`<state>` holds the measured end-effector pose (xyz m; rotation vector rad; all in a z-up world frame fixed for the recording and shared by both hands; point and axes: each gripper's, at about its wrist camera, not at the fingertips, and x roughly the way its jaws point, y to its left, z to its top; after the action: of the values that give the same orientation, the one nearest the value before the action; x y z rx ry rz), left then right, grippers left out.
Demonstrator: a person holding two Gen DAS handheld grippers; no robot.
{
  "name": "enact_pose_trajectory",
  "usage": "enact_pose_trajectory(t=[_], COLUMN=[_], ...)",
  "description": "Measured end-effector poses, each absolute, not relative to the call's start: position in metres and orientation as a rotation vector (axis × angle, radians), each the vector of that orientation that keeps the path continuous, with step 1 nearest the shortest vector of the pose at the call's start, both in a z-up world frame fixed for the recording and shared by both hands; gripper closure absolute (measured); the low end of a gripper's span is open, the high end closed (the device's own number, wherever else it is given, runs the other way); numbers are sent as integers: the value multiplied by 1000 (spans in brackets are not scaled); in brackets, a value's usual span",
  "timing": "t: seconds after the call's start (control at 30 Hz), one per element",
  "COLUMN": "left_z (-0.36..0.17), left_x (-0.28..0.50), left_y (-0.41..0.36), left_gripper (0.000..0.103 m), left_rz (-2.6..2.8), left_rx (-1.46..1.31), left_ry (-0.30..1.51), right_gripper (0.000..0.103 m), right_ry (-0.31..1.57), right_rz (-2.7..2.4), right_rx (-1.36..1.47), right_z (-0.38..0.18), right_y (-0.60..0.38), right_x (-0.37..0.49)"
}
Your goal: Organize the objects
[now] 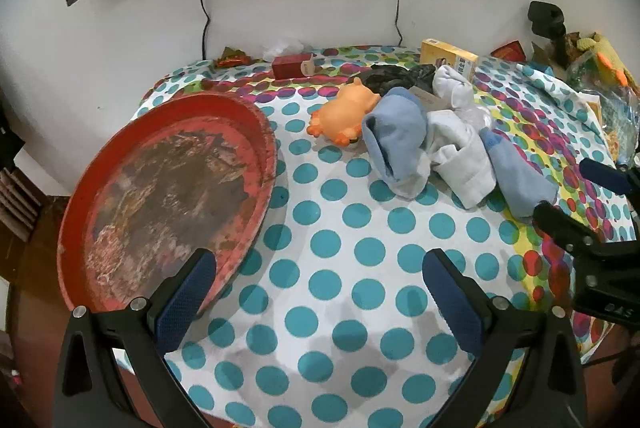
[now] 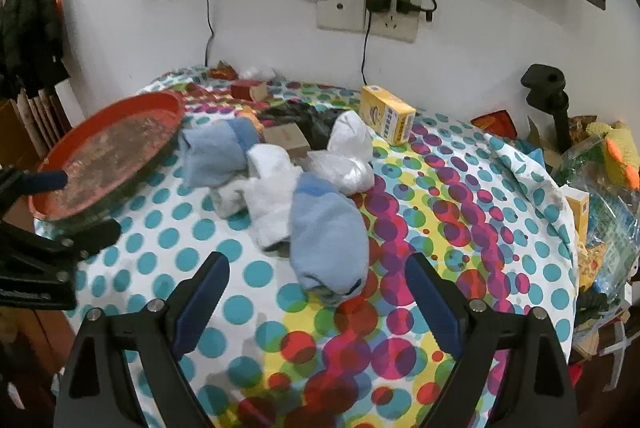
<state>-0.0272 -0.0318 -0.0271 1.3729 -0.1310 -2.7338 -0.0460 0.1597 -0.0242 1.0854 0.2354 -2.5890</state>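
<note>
Left wrist view: left gripper point(image 1: 316, 298) spread wide and empty above bare polka-dot tablecloth point(image 1: 340, 228), just right of the worn red tray point(image 1: 168, 195). Right of the tray, a heap of rolled socks: pale blue sock point(image 1: 396, 139), white sock point(image 1: 460, 155), a second blue sock point(image 1: 516, 183) farthest from the tray. Orange toy point(image 1: 344, 111) between tray and heap, touching the nearest blue sock. Red box point(image 1: 292, 65) and yellow box point(image 1: 448, 61) behind, toward the wall. Right wrist view: right gripper point(image 2: 318, 302) likewise parted, holding nothing, lined up on the near blue sock point(image 2: 328, 232), well right of the tray point(image 2: 108, 155). White sock point(image 2: 272, 195) pressed against that sock, clear plastic bag point(image 2: 340, 171) just behind it. Small brown box point(image 2: 286, 139) half buried in the heap; hard to tell what lies under it. Likely trouble: closing on soft, rolled fabric and catching the tablecloth with it, or dragging the touching white sock along. Also possible: a loose pinch letting the roll unfurl on the way toward the tray.
</note>
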Motion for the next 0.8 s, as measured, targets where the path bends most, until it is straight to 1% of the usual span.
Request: enact_pose_trajectory(t=[0.27,0.43,0.47,0.5,0.57,0.63,0.7,0.77,0.8], left_z=[-40,-48,-49,-50,-53,-54,-55,-54,-53], left_x=[-50,-64,-67,-70,-77,-84,-89,-94,-96], left_y=[-33,-32,-31,-31,-30,-30,-29,-27,-26], left_gripper=[0,0,0,0,0,0,0,0,0], left_rz=[-2726,-2719,-2718,-2716,-2715,-2710,-2711,-2721,-2725], left_rx=[1419,1445,1449,1447,1449,1449,1450,1444,1440], left_ry=[-106,-83,-82,-84,-83,-80,-75,-71,-76], right_gripper=[11,12,14,18,44,56,58,68,70], right_ry=[269,362,359,352,337,298,272,272,268], right_rz=[-2587,-2611,-2603,-2588,-2564,-2529,-2496,-2488,-2485], right_rx=[1149,1167,1169,1170,1185,1205,1208,1182,1179], right_z=[-48,-62,-64,-66,-71,-75,-78,-77,-77], right_y=[156,150,150,151,151,153,153,153,154], right_x=[-77,-89,-90,-92,-96,-99,-100,-98,-97])
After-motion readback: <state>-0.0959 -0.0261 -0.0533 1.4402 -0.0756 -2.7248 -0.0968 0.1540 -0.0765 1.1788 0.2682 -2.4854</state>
